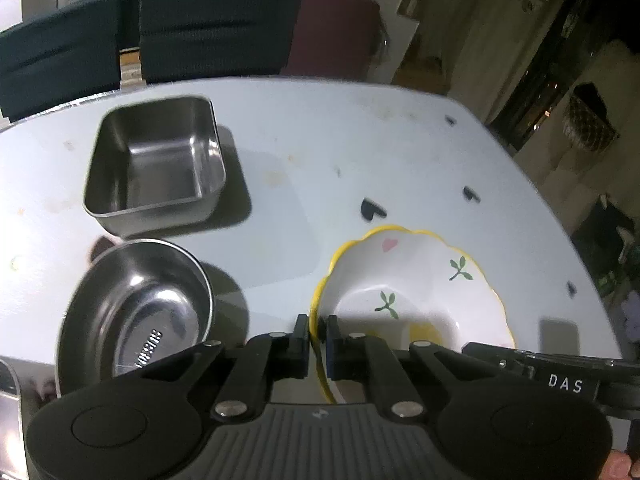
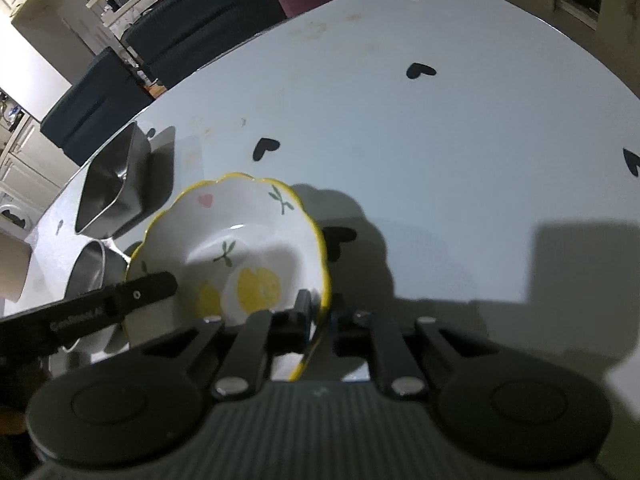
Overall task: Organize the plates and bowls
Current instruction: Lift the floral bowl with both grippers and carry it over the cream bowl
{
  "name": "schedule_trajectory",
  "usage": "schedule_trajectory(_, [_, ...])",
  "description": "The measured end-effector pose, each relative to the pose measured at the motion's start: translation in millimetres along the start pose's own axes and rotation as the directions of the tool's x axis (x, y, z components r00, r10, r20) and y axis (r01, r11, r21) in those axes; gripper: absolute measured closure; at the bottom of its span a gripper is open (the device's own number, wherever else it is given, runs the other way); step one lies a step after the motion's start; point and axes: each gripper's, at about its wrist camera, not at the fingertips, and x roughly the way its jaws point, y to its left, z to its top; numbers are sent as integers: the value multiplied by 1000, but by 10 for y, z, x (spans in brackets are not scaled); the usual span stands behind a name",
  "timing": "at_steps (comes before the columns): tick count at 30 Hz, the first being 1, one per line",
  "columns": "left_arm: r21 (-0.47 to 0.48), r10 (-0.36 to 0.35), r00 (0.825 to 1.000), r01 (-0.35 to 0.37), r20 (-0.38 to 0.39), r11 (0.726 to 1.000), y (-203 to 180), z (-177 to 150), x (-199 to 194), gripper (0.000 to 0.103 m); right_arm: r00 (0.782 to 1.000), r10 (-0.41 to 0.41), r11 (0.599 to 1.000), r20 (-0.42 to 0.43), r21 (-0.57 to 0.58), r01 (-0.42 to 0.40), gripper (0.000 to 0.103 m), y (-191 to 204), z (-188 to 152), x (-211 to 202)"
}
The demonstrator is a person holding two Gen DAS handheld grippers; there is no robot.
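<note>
Ceramic bowl (image 1: 416, 280): white, scalloped yellow rim, painted leaves, a pink heart and lemons; it sits over the near part of the table (image 1: 360, 140), just right of the round steel bowl (image 1: 136, 312). Whether its base rests on the table or is lifted, you cannot tell from these views.
Left gripper (image 1: 318, 330): pinching the bowl's left rim, one pad inside the wall and one outside.
Right gripper (image 2: 320, 308): pinching the opposite, right rim the same way, the thin yellow edge running down between its pads.
Step in hand: judged from the double grip, you are carrying or about to carry the ceramic bowl to a stacking place.
Doing it well: keep both hands level with each other so the rim does not twist out of either pinch; move them together, at one pace; a glazed rim is likely slippery, so hold firm pressure and avoid jerks.
Clearance: the round steel bowl is just beside the left hand; lift clear before going sideways.
Risk: a chip if the rim knocks steel.
Count, bowls: one ceramic, one round steel.
Count, square steel container (image 1: 156, 164): one, farther back on the left, well apart from the ceramic bowl.
Count, plates: none visible.
Count, other: a bright metal edge at the lower-left corner of the left view, too cropped to name.
</note>
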Motion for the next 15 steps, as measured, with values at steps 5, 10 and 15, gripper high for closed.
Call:
schedule_trajectory(5, [-17, -5, 997, 6, 75, 1000, -10, 41, -392, 96, 997, 33, 999, 67, -18, -32, 92, 79, 3, -268])
schedule_trajectory(10, [-23, -5, 989, 8, 145, 1000, 14, 18, -857, 96, 983, 110, 993, 149, -55, -102, 92, 205, -42, -643])
schedule_trajectory(15, [-4, 26, 979, -26, 202, 1000, 11, -25, -1296, 96, 966, 174, 984, 190, -54, -167, 92, 390, -144, -944])
